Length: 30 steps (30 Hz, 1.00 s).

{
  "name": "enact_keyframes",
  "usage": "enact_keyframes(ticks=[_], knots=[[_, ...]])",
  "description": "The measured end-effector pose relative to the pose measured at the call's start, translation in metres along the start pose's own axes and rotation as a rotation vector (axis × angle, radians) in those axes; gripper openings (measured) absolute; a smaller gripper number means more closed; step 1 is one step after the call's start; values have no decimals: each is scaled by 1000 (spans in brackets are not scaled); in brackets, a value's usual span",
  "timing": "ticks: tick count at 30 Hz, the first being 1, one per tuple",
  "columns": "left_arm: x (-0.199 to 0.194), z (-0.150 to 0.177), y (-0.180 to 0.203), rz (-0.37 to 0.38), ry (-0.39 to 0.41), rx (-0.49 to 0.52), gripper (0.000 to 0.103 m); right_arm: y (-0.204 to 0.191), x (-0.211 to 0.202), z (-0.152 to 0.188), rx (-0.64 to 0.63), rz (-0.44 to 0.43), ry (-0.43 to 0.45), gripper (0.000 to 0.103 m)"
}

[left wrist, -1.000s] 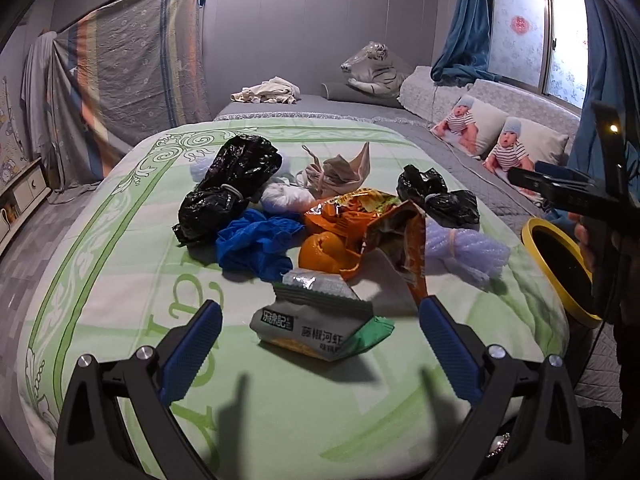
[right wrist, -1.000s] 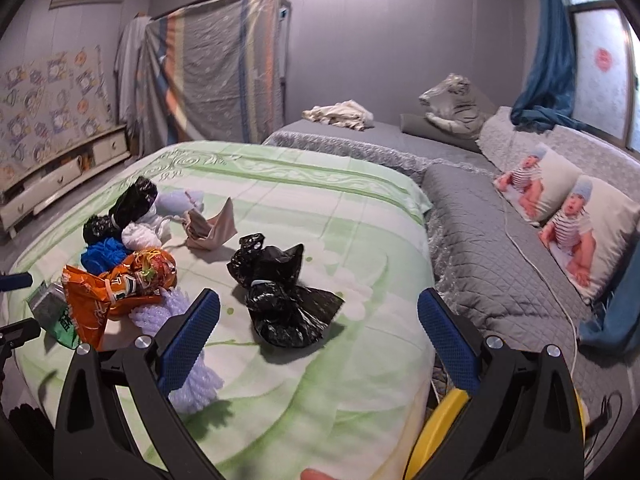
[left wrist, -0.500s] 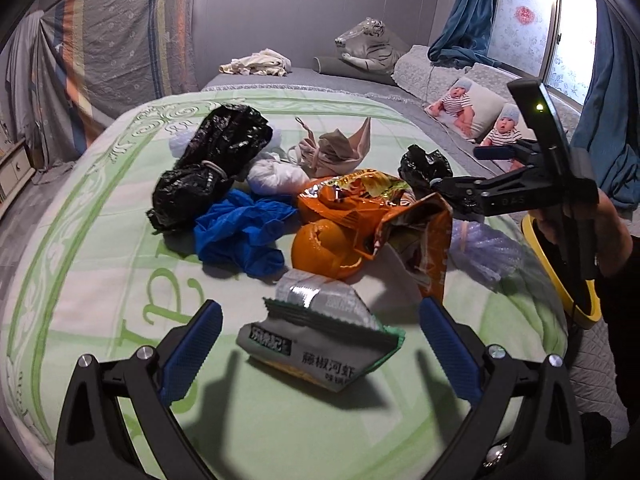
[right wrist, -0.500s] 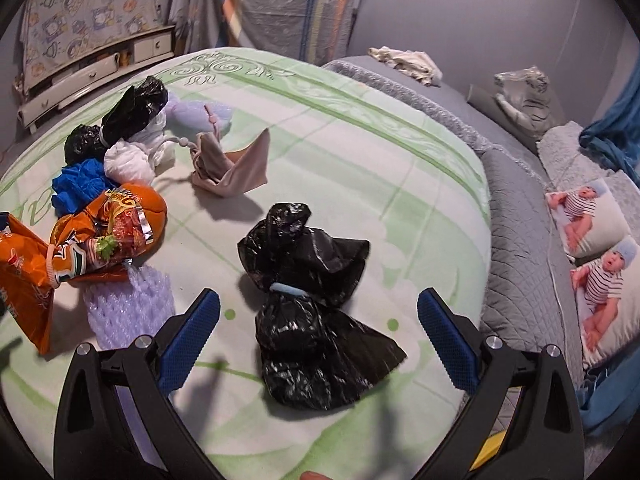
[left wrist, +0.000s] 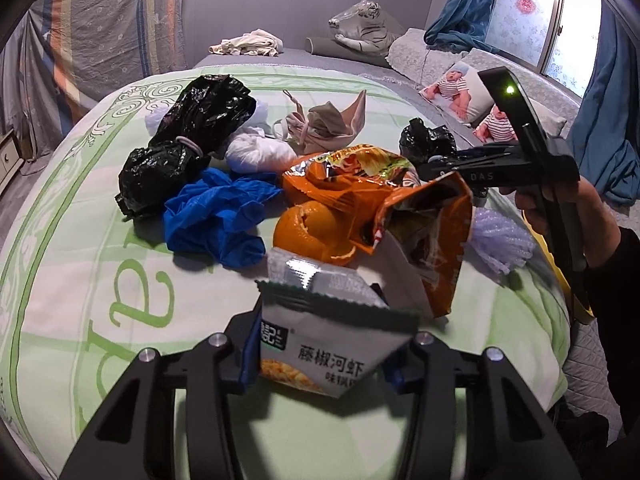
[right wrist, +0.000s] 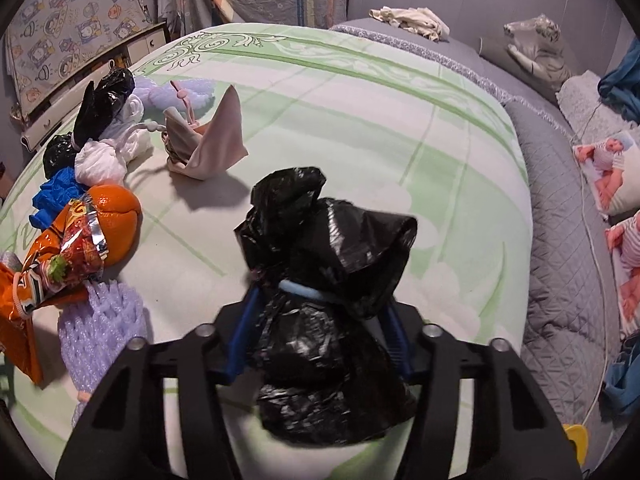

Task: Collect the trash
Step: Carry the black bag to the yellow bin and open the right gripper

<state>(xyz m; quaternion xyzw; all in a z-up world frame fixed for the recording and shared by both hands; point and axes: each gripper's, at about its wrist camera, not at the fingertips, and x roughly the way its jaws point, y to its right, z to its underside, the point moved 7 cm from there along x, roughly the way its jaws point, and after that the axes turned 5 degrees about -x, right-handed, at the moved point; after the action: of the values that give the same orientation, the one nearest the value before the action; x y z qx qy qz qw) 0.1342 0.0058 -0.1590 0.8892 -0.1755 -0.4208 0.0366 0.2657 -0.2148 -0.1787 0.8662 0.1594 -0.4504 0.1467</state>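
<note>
Trash lies on a green and white bedspread (left wrist: 80, 240). My left gripper (left wrist: 320, 364) is shut on a white and green snack packet (left wrist: 332, 344). Behind it lie an orange chip bag (left wrist: 400, 216), orange peel (left wrist: 312, 228), a blue glove (left wrist: 216, 216), a large black bag (left wrist: 188, 136) and a white wad (left wrist: 260, 152). My right gripper (right wrist: 320, 336) is shut on a small black bag (right wrist: 324, 280) tied with a blue band; it also shows in the left wrist view (left wrist: 432, 144). A purple foam net (right wrist: 104, 328) lies to its left.
A beige pouch (right wrist: 208, 144) lies mid-bed. A yellow-rimmed bin (right wrist: 576, 440) stands off the bed's right edge. Grey quilt (right wrist: 560, 280) and baby-print pillows (right wrist: 616, 168) are at right. A cabinet (right wrist: 92, 64) stands beyond the bed's left side.
Both grippers moved forward and closed: the left onto the snack packet, the right onto the small black bag. Half a second ago both were open.
</note>
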Motion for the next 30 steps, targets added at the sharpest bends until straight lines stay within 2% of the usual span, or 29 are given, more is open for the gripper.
enact_keyframes(ticks=[1, 5, 13, 18, 22, 30], knots=[[0, 0, 0, 1, 2, -1, 42, 0, -1, 1, 4, -8, 1, 37], [-7, 0, -2, 9, 22, -14, 40, 3, -6, -1, 49, -41, 13, 30], [-42, 0, 6, 22, 138, -4, 39, 13, -55, 1, 128, -58, 114, 29], [-73, -10, 20, 35, 231, 45, 39, 12, -110, 10, 181, -97, 212, 29], [-86, -22, 34, 45, 273, 71, 39, 14, -157, 22, 233, -119, 294, 29], [-100, -44, 77, 120, 315, 113, 39, 21, -219, 56, 304, -111, 397, 29]])
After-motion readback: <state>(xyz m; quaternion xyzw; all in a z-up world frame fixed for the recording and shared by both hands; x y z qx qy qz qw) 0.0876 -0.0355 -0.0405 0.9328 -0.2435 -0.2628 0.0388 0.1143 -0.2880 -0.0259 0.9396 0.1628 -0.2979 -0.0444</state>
